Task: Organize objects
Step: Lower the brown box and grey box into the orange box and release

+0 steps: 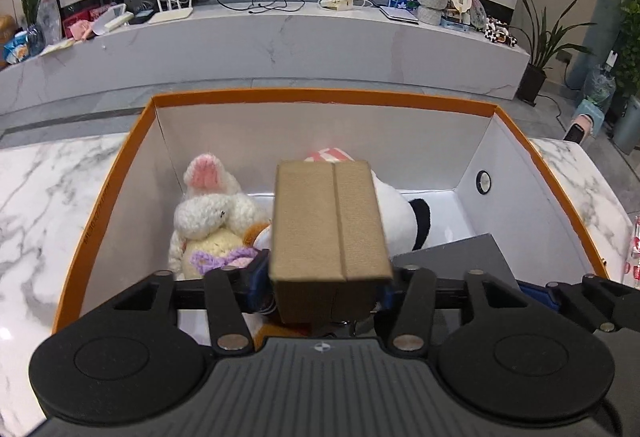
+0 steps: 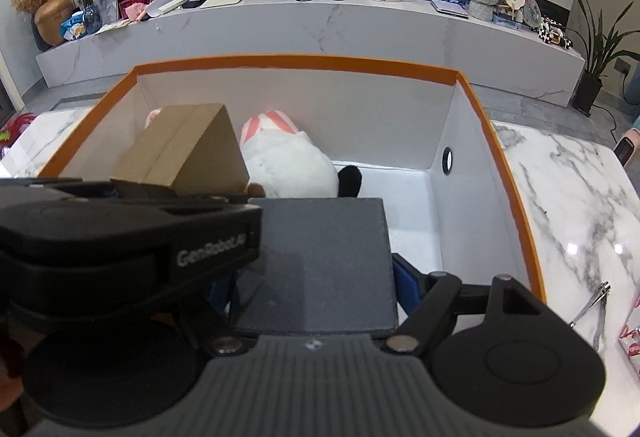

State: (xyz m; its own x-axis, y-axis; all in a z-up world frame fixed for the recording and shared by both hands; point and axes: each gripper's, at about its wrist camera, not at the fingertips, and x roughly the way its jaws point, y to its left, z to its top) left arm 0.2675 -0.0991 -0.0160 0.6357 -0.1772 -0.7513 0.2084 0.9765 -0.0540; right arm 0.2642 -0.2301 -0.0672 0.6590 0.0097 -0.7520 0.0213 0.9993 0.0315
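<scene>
The left tool (image 1: pixel 326 289) has a brown cardboard box (image 1: pixel 328 221) between its blue pads; whether the pads press on the box cannot be told from either view, since the box hides them. The box sits tilted above the orange-rimmed storage box (image 1: pixel 320 95), over the toys inside. The right tool (image 2: pixel 316 301) holds a dark grey flat box (image 2: pixel 320 261) between its blue-padded fingers (image 2: pixel 404 289), jaws set wide around it, low over the near part of the storage box. The left wrist view alone shows a crocheted white rabbit (image 1: pixel 212 205) with a pink ear and a purple bow lying at the left of the storage box floor (the cardboard box covers it in the right wrist view, save for a pink scrap). Both views show a white plush with a black patch (image 2: pixel 296 165) and pink-striped ears at the middle. Only the right wrist view shows nail clippers (image 2: pixel 592 305) on the marble desk (image 2: pixel 580 197), right of the storage box.
</scene>
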